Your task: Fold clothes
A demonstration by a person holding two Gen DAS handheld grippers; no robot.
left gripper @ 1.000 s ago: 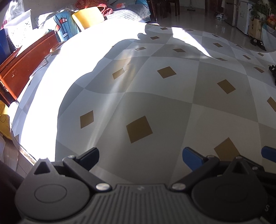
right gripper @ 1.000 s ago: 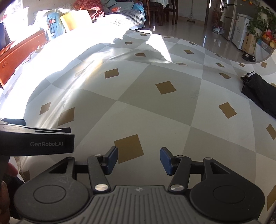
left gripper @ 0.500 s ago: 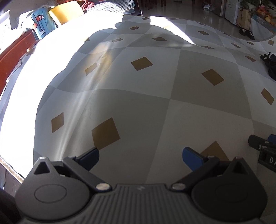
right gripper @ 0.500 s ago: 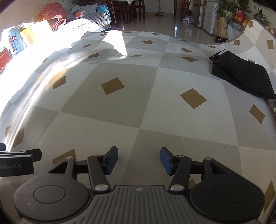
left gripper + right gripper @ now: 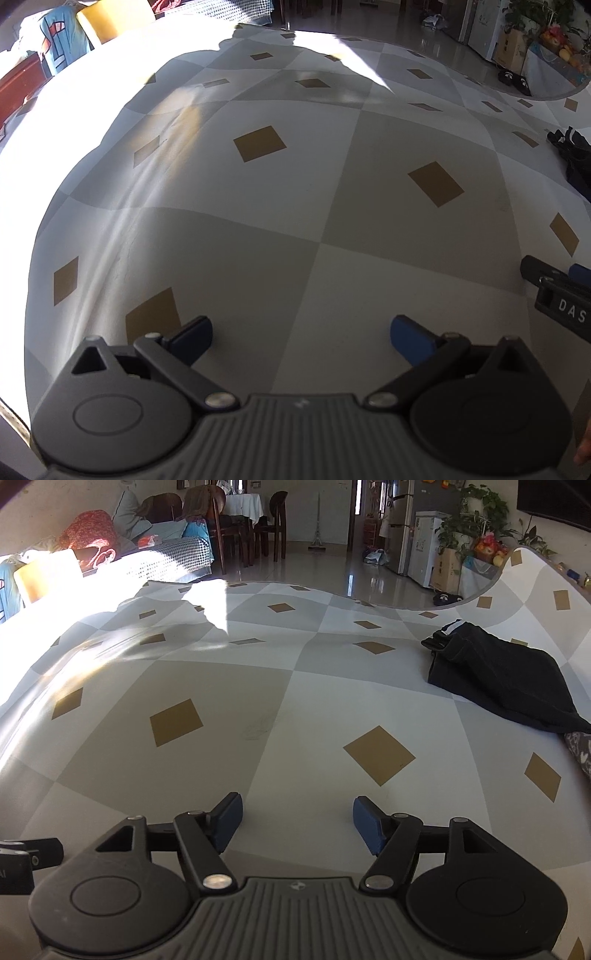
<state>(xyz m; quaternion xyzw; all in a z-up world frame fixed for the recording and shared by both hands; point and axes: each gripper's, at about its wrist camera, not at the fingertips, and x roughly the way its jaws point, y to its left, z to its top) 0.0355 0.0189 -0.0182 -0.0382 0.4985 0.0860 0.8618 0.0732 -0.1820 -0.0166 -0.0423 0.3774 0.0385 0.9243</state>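
Black garment (image 5: 506, 686) lies far right of the right gripper (image 5: 297, 821); both grippers' fingers, left gripper (image 5: 301, 334) included, spread, holding nothing.

Hard sunlight enters from the left in both views and bleaches the left side of the checked surface (image 5: 332, 229) to pure white, with all pattern lost there. A sharp-edged dark shadow (image 5: 258, 92) covers most of the surface. A pale glare streak (image 5: 122, 221) runs through the shade. The room (image 5: 332, 535) behind is dimmer, its floor shiny. Fisheye distortion bows the surface into a dome and bends its edges. Focus is crisp.
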